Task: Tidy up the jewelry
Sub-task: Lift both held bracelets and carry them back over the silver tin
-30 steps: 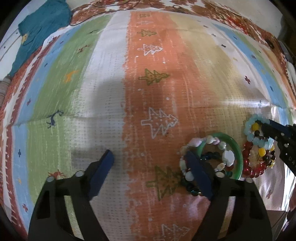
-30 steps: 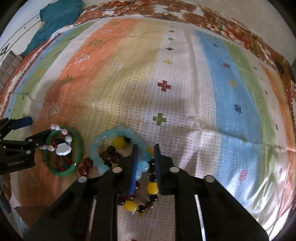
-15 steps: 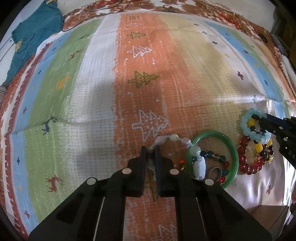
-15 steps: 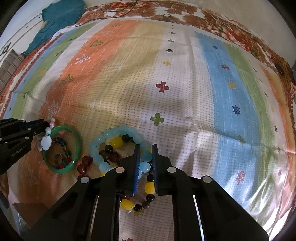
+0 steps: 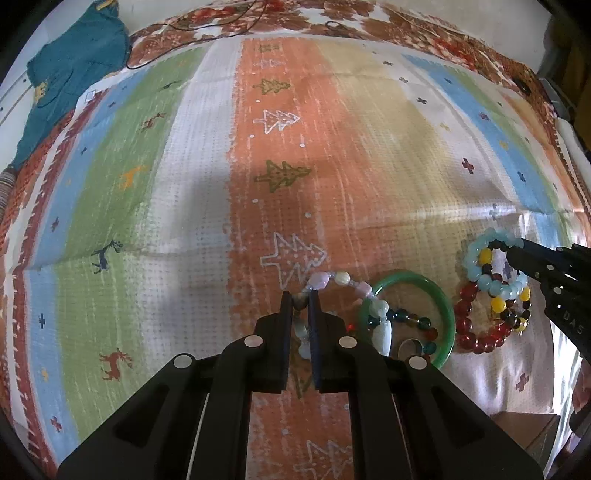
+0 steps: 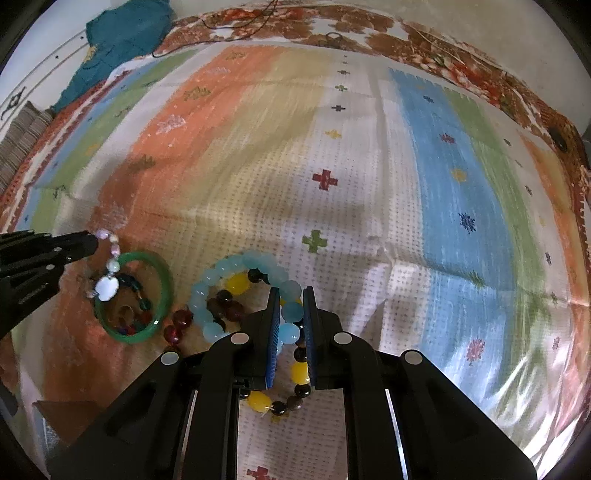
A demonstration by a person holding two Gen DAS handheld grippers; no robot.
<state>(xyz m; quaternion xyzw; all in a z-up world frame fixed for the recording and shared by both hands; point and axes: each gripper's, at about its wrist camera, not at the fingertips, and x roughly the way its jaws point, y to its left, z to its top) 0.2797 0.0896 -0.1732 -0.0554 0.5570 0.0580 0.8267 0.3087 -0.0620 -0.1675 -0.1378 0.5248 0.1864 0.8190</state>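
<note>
My left gripper [image 5: 299, 299] is shut on a pastel stone bracelet [image 5: 341, 278], whose far end drapes over a green bangle [image 5: 439, 295]. Inside the bangle lie a dark bead strand [image 5: 413, 321] and a ring [image 5: 408, 347]. My right gripper [image 6: 290, 295] is shut on a light blue bead bracelet [image 6: 236, 266]. Under it lie a yellow-and-dark bead bracelet [image 6: 258, 400] and a red bead bracelet [image 6: 181, 319]. In the right wrist view the left gripper [image 6: 88, 242] holds the pastel bracelet [image 6: 110, 264] beside the bangle [image 6: 166, 291].
Everything lies on a striped cloth [image 5: 184, 184] with tree and deer motifs. A teal garment [image 5: 70, 74] lies at the far left corner. A black cord [image 5: 207, 33] runs along the far edge. A brown box corner [image 5: 524, 428] shows near right.
My left gripper went from open beside the bangle to shut on the pastel bracelet and has pulled it left, stretching it off the bangle. My right gripper stays shut on the blue bracelet.
</note>
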